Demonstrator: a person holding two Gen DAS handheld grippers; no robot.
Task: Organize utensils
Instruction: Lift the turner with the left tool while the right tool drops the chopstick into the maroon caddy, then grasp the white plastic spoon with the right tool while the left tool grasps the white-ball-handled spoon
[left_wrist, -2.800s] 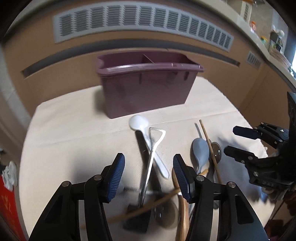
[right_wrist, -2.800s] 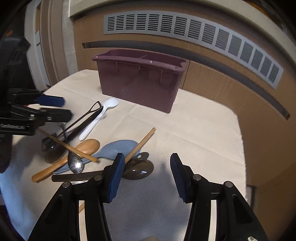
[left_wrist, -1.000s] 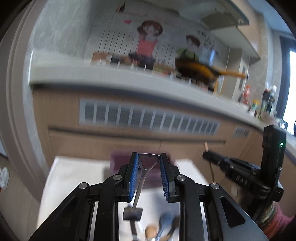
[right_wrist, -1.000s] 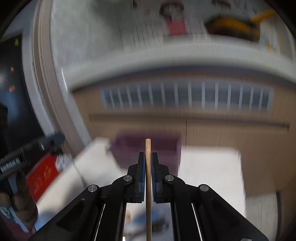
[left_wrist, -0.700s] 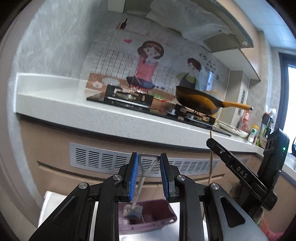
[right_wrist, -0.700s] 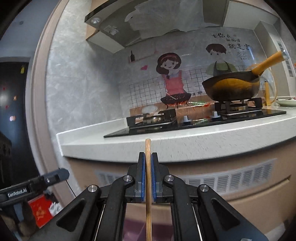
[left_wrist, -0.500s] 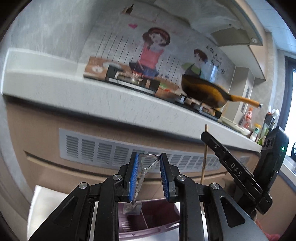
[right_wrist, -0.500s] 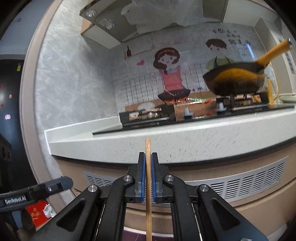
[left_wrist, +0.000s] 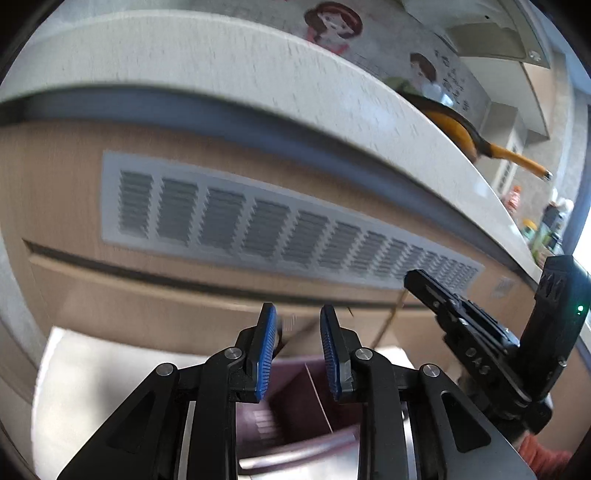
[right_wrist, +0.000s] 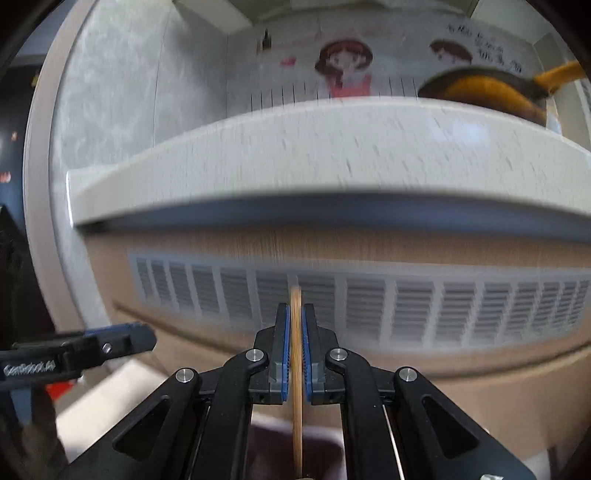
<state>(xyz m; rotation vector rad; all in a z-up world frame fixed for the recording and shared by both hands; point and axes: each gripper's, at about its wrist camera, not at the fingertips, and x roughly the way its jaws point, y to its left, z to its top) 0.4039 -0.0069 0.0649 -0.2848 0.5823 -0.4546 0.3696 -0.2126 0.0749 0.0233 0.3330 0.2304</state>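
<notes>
Peeler (left_wrist: 286, 326) gone from left tool (left_wrist: 297, 354)

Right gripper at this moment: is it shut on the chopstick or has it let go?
Shut: right gripper pads clamp the wooden chopstick, upright above the purple caddy.

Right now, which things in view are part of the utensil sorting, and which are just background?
Job: purple caddy; wooden chopstick clamped in right gripper; left gripper, jaws just opening with a blurred metal utensil between them.
Background: frying pan; vent grille; countertop; wall decal.
</notes>
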